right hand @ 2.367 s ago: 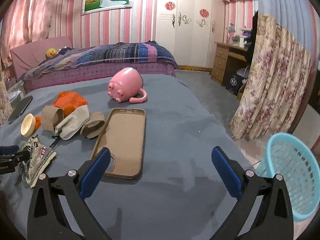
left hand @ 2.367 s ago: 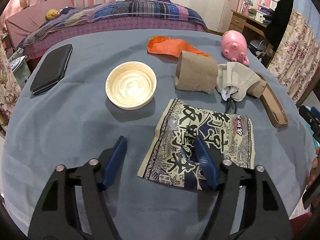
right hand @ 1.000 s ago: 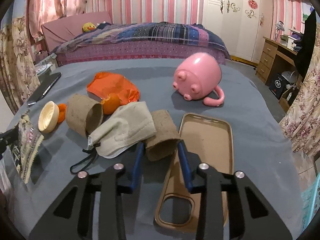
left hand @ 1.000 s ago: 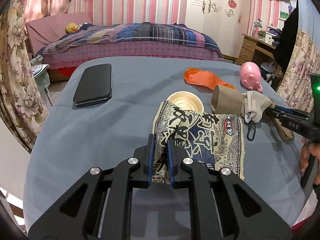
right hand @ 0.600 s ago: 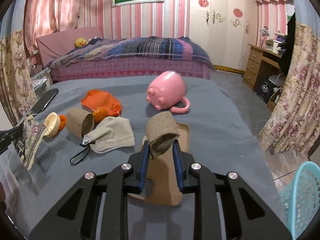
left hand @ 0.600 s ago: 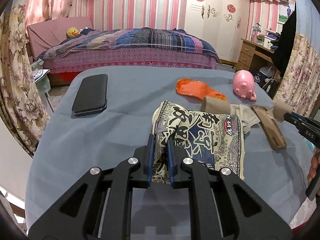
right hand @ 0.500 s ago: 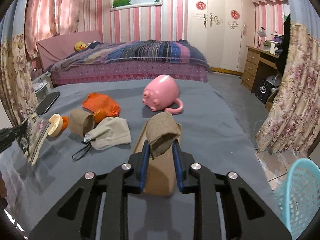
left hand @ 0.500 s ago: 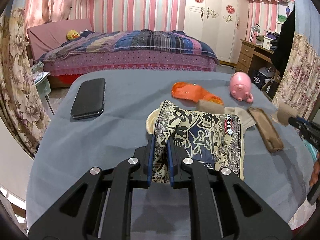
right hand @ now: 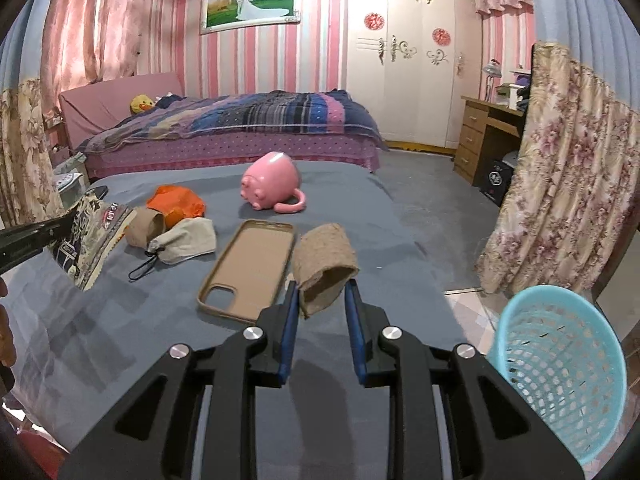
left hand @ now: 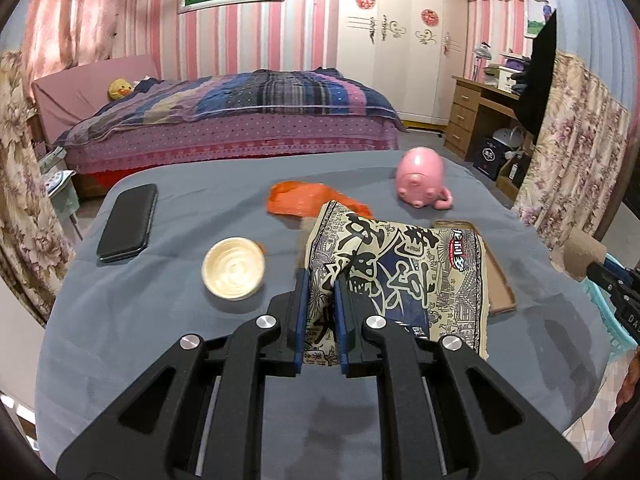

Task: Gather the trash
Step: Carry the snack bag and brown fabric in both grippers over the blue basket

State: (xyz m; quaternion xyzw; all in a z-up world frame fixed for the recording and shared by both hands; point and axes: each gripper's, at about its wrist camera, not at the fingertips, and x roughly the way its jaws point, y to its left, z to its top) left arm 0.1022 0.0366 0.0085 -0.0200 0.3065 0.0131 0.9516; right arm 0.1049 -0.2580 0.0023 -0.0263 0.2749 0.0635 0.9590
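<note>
My left gripper (left hand: 322, 280) is shut on a printed snack wrapper (left hand: 404, 272), lifted off the grey table (left hand: 140, 320); the wrapper (right hand: 90, 236) also shows at the left of the right wrist view. My right gripper (right hand: 322, 290) is shut on a squashed brown cardboard tube (right hand: 324, 268), held above the table's right part; that tube (left hand: 580, 256) appears at the right edge of the left wrist view. A second cardboard tube (right hand: 146, 226), a beige face mask (right hand: 186, 240) and an orange plastic bag (right hand: 176, 200) lie on the table. A light blue mesh basket (right hand: 560, 364) stands on the floor at the lower right.
A brown phone case (right hand: 248, 268), a pink pig mug (right hand: 272, 186), a black phone (left hand: 128, 222) and a small cream bowl (left hand: 233, 268) also lie on the table. A floral curtain (right hand: 568, 184) hangs at the right, a bed (right hand: 232, 132) stands behind.
Both grippers have risen and drifted right with their loads. The right gripper shut on the cardboard tube and lifted it off the phone case; the basket has come further into view.
</note>
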